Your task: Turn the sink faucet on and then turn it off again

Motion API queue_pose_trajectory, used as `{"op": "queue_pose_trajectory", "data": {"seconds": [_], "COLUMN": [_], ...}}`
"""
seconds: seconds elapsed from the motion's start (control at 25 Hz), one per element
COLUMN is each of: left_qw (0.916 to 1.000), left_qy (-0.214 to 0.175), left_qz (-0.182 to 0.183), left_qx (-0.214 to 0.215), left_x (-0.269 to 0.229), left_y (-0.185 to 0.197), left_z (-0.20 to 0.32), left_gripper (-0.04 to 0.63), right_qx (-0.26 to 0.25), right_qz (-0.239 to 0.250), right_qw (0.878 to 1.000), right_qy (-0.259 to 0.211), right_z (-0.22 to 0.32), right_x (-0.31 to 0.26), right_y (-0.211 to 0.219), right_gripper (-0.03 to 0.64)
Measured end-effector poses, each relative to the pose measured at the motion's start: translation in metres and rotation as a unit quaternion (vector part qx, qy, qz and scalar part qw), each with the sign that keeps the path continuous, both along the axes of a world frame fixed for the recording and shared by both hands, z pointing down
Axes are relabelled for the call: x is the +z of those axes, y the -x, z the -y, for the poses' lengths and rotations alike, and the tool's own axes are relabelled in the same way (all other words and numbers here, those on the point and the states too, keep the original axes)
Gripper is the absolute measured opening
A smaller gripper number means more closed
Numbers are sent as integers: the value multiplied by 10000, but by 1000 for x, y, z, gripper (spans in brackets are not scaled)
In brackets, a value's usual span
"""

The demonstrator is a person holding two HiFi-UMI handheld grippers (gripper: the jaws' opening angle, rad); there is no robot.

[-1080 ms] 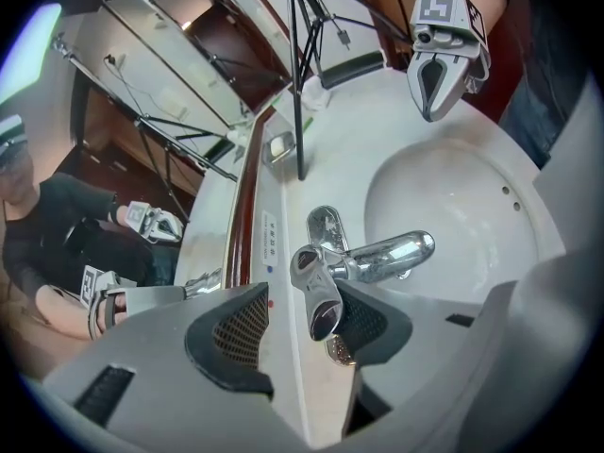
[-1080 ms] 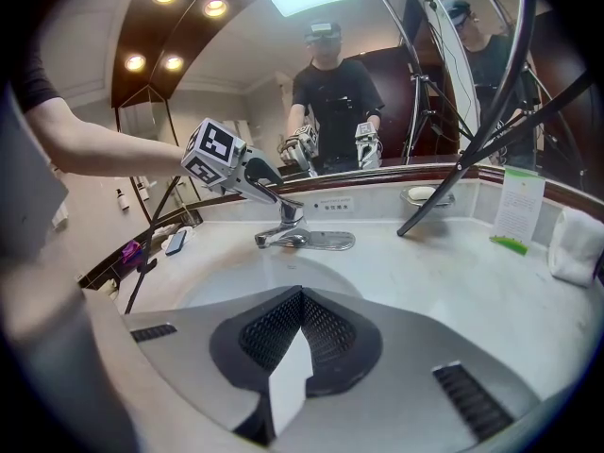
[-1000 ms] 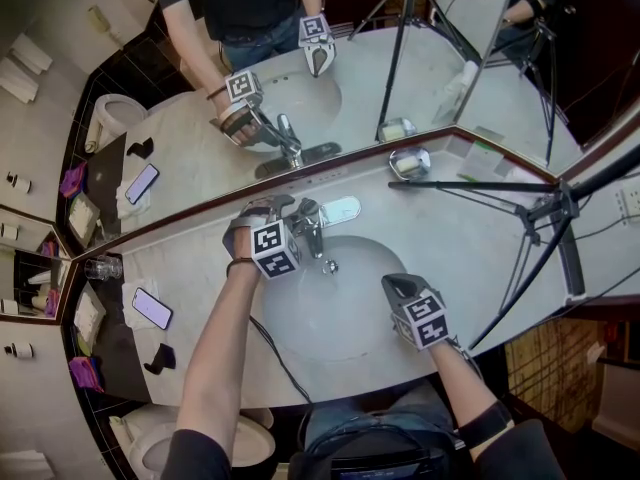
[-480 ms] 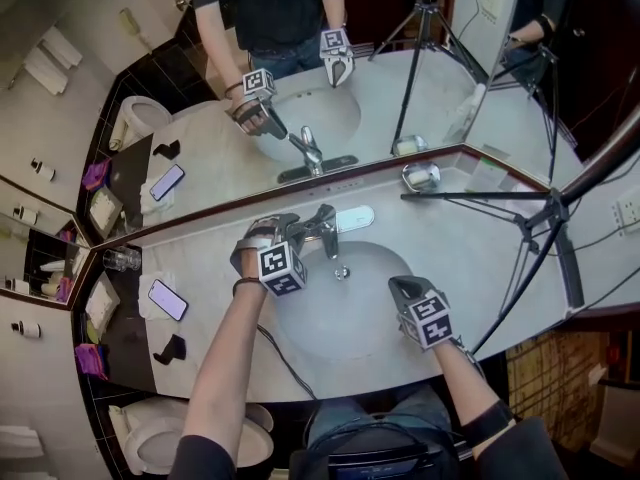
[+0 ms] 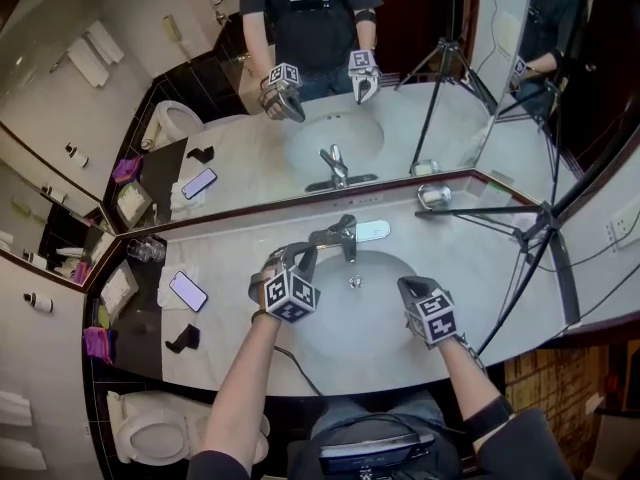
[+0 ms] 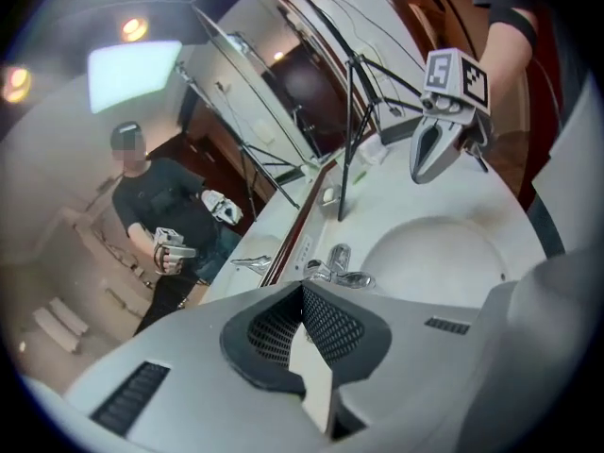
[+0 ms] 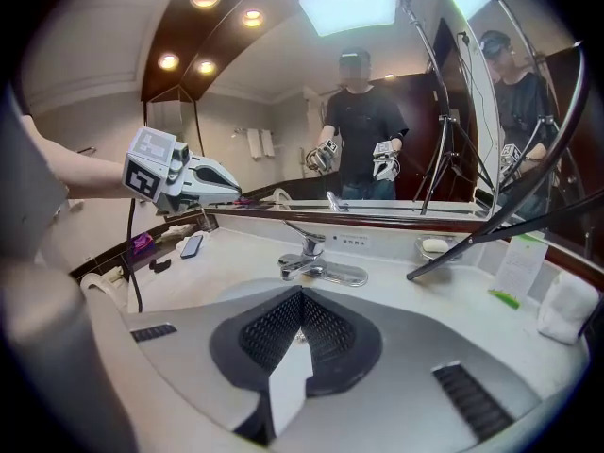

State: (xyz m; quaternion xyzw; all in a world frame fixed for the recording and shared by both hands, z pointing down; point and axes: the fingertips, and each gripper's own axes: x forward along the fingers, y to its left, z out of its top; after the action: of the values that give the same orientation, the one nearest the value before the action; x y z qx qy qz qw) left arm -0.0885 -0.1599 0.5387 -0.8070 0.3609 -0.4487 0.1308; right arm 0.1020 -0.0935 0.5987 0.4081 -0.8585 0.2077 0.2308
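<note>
The chrome faucet point(image 5: 343, 234) stands at the back of the oval sink point(image 5: 375, 333), its lever point(image 7: 294, 229) slanting up to the left. I see no water stream. My left gripper point(image 5: 296, 255) hangs just left of and in front of the faucet, apart from it. Its jaws have just been closing and now meet with nothing between them, and the faucet point(image 6: 336, 266) lies beyond their tips. My right gripper point(image 5: 412, 288) hovers over the sink's right side, shut and empty. Each gripper view shows the other gripper: the right one point(image 6: 436, 149) and the left one point(image 7: 206, 179).
A mirror runs behind the counter. A phone point(image 5: 187, 290) and a glass point(image 5: 146, 250) sit on the left counter, a soap dish point(image 5: 432, 196) at the back right. A black tripod point(image 5: 528, 230) stands over the right counter. A toilet point(image 5: 160, 436) is at the lower left.
My left gripper has come off the faucet lever, drawn back toward me and upward, and its jaws have closed. The right gripper has risen slightly.
</note>
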Motion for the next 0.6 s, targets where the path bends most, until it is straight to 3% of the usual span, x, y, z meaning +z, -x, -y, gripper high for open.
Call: {"op": "queue_pose_trajectory", "data": {"seconds": [0.12,0.24,0.44,0.52,0.6], "left_qw": [9955,9814,9386,9234,9138], "left_qy": [130,330,609,703,825], "left_qz": [-828,-1690,-3033,-3341,-3513], "left_qx": [-435,-845,-1527,-1753,-1863], "left_x": [-10,-21,-35,-34,-32], "left_y": [4,10,31,40,45], "left_z": [-17,-32,-55,-65,-77], "left_gripper": [3,3,3,3,3], "right_qx": [-15,-21,0,8,8], "right_qz": [-41,-120,-203,-257,-283], "right_qw": [9999,9998,9994,9993,9991], "right_qy": [-114,-157,-264,-266,-303], "right_z": [0,-2,-4,-7,-9], "right_x": [-5,-14,-23,-30,-32], "right_y": [-3,-4,-7,-6,-6], "right_gripper": [23,23,23,23,23]}}
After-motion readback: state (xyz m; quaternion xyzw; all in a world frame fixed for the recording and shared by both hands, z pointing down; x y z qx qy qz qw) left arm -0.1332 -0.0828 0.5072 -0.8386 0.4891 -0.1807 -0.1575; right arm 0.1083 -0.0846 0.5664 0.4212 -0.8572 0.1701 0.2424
